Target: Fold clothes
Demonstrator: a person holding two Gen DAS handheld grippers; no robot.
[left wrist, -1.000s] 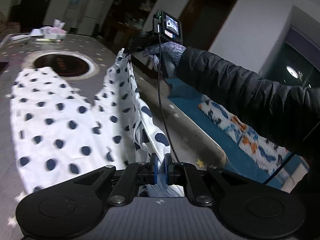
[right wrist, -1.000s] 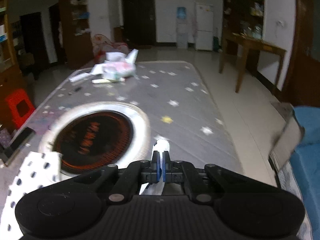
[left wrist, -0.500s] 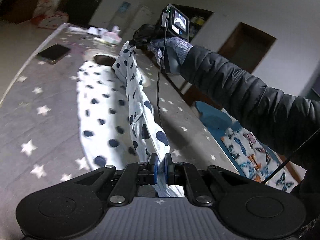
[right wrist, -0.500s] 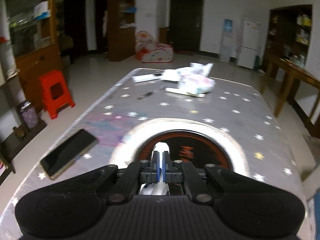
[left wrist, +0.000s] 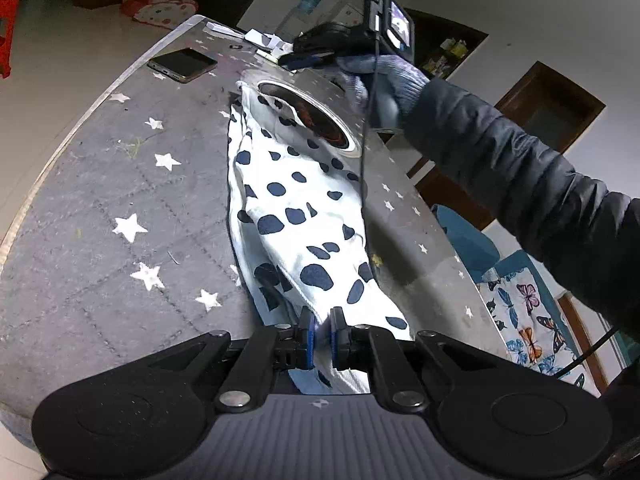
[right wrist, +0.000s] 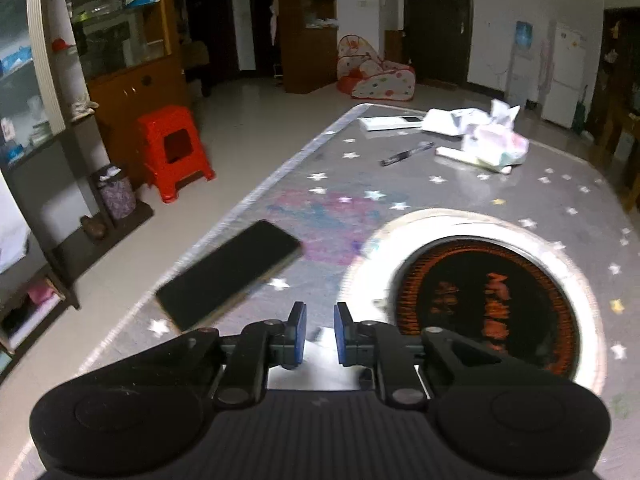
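A white garment with dark blue dots [left wrist: 304, 216] lies folded lengthwise in a long strip on the grey star-patterned table [left wrist: 100, 200]. My left gripper [left wrist: 321, 338] is shut on its near end, with cloth pinched between the blue pads. My right gripper [right wrist: 320, 334] stands open over the table near the garment's far end; a bit of white cloth [right wrist: 324, 338] shows under its jaws, not pinched. In the left wrist view the right gripper [left wrist: 316, 54] hovers above the far end, held by a gloved hand.
A phone [right wrist: 228, 276] lies by the table's left edge, just ahead of the right gripper. A round dark burner with a white ring [right wrist: 488, 296] is set in the table. Papers and a pen [right wrist: 472, 132] lie at the far end. A red stool [right wrist: 172, 152] stands on the floor.
Both grippers carried the lifted cloth edge leftward across the table and laid it down as a fold. The right gripper has opened and let go of the far end.
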